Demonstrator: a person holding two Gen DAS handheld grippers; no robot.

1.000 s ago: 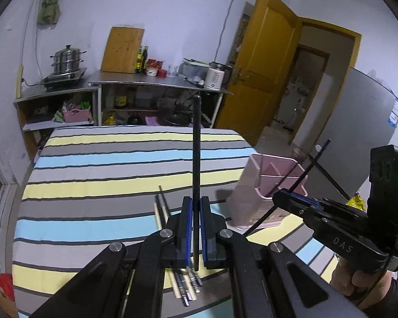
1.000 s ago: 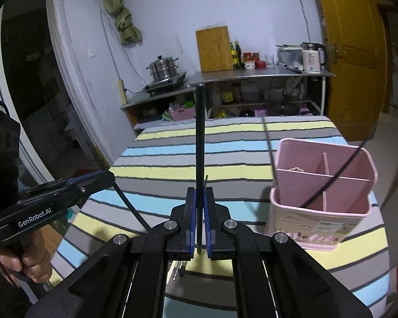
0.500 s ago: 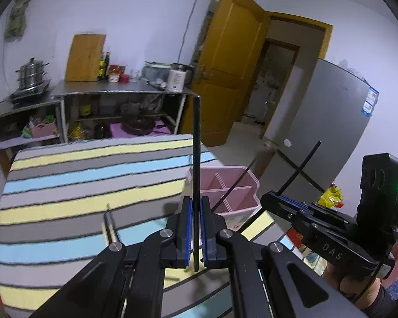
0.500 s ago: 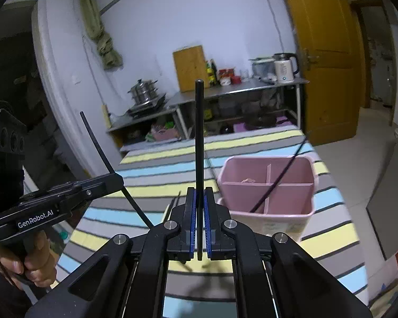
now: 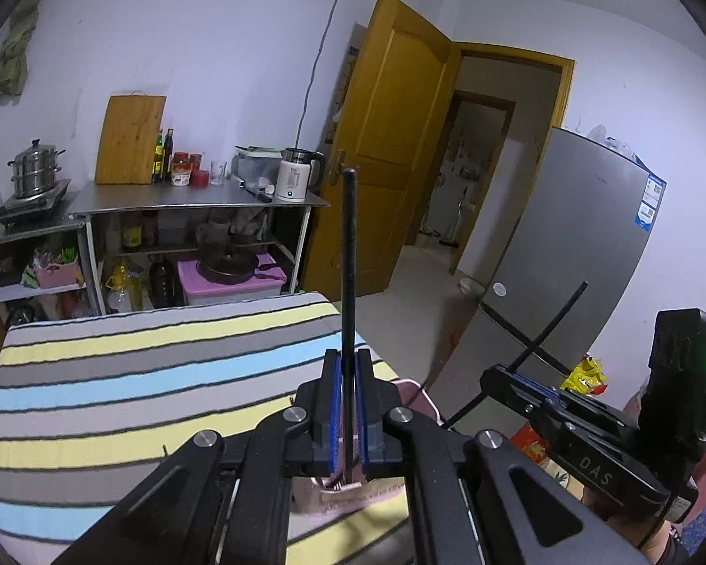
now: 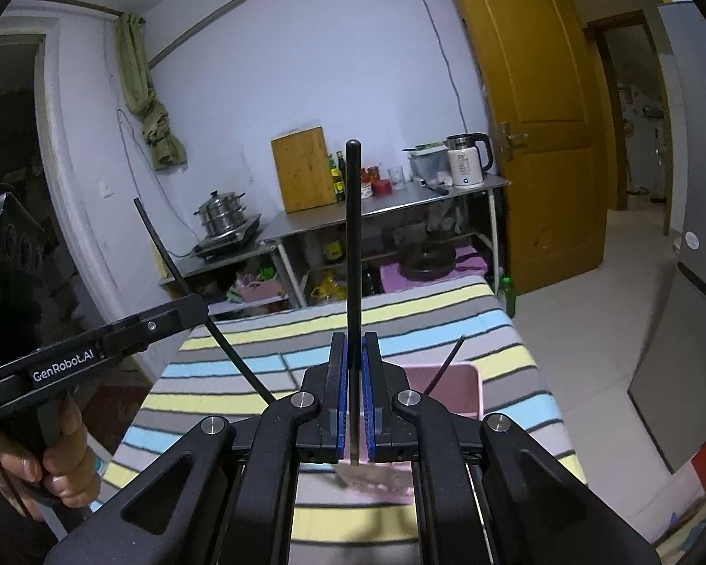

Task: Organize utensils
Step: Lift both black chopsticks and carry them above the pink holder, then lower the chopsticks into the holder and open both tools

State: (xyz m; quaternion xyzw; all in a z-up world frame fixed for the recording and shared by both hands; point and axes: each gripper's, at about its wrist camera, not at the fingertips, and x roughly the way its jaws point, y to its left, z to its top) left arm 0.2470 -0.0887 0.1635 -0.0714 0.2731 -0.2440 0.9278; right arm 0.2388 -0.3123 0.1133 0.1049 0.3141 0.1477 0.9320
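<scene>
So I've got a black chopstick [image 5: 348, 254] clamped in my left gripper [image 5: 348, 416] and another chopstick [image 6: 353, 235] in my right gripper [image 6: 354, 412], both hovering right over the pink holder [image 6: 466, 388]. One stick [image 6: 445, 365] already leans inside it. Neither held one's dropped in yet.

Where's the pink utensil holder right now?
The pink utensil holder stands on the striped table's right side, mostly hidden just behind the right hand-held gripper in its wrist view.
</scene>
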